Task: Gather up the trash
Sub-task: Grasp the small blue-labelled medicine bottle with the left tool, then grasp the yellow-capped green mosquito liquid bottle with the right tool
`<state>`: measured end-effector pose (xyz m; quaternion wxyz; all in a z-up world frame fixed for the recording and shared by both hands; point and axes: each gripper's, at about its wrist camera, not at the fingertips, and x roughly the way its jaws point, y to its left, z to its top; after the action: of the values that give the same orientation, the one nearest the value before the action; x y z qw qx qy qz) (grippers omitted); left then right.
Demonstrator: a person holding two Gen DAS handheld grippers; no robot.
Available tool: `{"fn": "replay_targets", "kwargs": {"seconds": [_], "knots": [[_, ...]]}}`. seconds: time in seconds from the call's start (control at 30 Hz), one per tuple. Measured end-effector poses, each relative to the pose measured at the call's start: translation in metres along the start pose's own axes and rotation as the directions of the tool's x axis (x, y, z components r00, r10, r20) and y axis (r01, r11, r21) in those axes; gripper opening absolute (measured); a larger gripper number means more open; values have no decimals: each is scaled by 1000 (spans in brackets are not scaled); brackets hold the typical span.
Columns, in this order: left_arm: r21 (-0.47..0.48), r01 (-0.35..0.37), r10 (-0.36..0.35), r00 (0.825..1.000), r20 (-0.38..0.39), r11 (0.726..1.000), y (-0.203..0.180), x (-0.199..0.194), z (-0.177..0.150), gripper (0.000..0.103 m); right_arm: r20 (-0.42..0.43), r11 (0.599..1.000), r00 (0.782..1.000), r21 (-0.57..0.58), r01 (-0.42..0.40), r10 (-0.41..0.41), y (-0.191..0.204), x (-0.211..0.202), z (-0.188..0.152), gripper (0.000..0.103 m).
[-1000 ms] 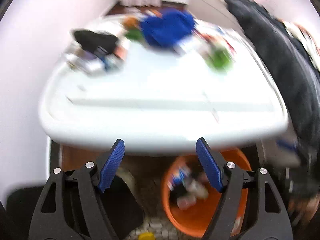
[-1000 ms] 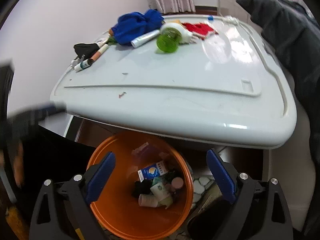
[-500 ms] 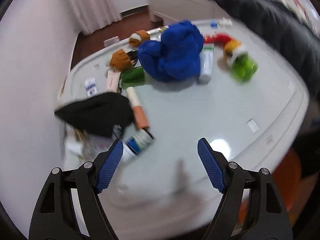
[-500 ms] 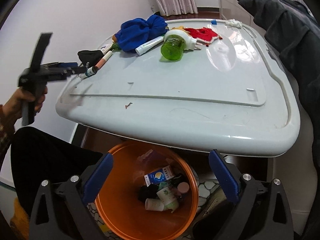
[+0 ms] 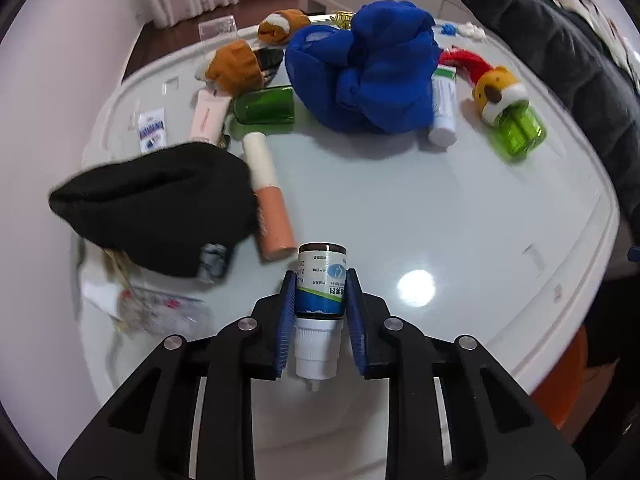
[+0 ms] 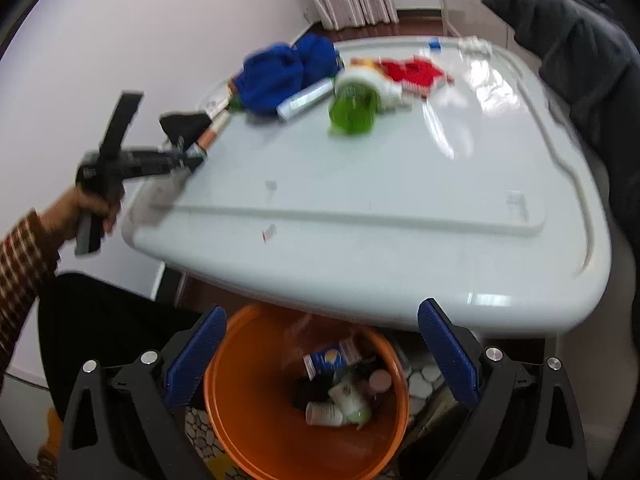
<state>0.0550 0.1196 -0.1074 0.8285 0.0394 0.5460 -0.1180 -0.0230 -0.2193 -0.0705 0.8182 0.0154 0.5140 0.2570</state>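
Blue-padded jaws of the left gripper (image 5: 321,300) are clamping a small labelled bottle (image 5: 321,285), its white cap pointing back toward the camera, low over the white table (image 5: 460,216). Just beyond the bottle, at about 11 o'clock, a peach-and-white tube (image 5: 267,196) is lying against a black knit hat (image 5: 160,204), which is covering the table's 9 o'clock side. Farther off, at 12 o'clock, a blue cloth (image 5: 368,68) is sitting heaped beside a white tube (image 5: 443,108), with a green bottle (image 5: 518,132) at 2 o'clock. The right gripper (image 6: 320,354) is hanging wide apart and grasping nothing above an orange bin (image 6: 240,412), which is standing on the floor below the table edge and holding paper cups (image 6: 332,408) and a small blue carton (image 6: 330,360). In the right wrist view the left gripper (image 6: 192,162) is reaching over the table's corner at 10 o'clock.
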Motion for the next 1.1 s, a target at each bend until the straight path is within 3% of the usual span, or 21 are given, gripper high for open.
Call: {"fn": "replay_targets", "kwargs": {"seconds": [0.1,0.2,0.33,0.43,0.57,0.7,0.87,0.97,1.07,1.1], "knots": [[-16,8,-8,1000,9,1000,-21,-5,1,23,53,999,997,-15,50,-49,-4,-12,33,95],[-33,16,-14,997,79,999,-44,-24,4,23,88,993,990,-22,116,-114,-11,-11,73,95],[-113,98,-72,973,218,989,-72,-52,6,23,104,988,983,-5,153,-151,-22,15,115,95],[-90,131,-102,957,272,987,-96,-55,8,23,89,989,985,17,146,-147,-25,48,137,95],[-52,174,-153,948,279,983,-110,-53,13,23,70,988,986,28,151,-153,-19,88,150,95],[-37,192,-175,949,261,981,-115,-47,12,23,50,970,969,-2,242,-241,-10,121,161,95],[-45,196,-180,953,244,979,-108,-45,4,23,3,957,957,3,291,-291,-14,152,170,96],[-56,191,-173,955,241,980,-101,-45,1,23,19,940,942,-47,337,-336,-11,157,170,86],[-60,193,-173,954,244,979,-98,-46,1,23,12,945,946,-51,324,-324,-9,155,168,85],[-59,193,-173,954,245,979,-99,-46,1,23,22,946,947,-57,320,-320,-8,153,166,77]]}}
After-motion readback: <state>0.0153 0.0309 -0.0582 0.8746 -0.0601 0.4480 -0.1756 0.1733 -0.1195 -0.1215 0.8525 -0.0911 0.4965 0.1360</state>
